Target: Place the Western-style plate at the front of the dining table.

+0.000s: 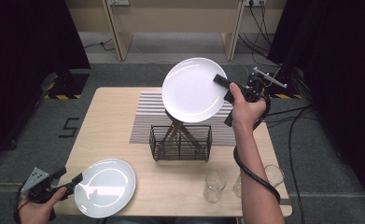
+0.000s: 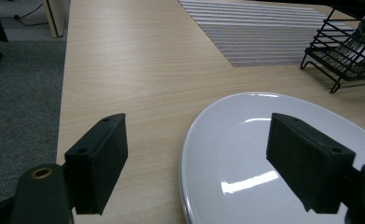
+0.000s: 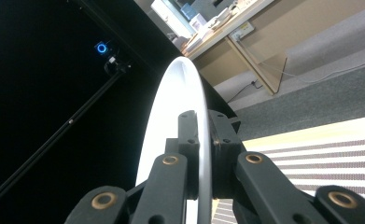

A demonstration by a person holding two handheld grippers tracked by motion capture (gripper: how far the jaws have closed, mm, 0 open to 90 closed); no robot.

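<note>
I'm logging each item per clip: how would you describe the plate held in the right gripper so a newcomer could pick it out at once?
Start at the wooden table and find the black wire rack at its middle, by the striped mat. Just above the rack is a round white plate, held up in the air with the right gripper shut on its rim. The other plate lies flat at the near left edge.

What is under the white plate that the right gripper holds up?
Under the raised plate, clamped by the right gripper, lie the striped mat and the black wire rack. The plate covers part of the mat behind it.
</note>
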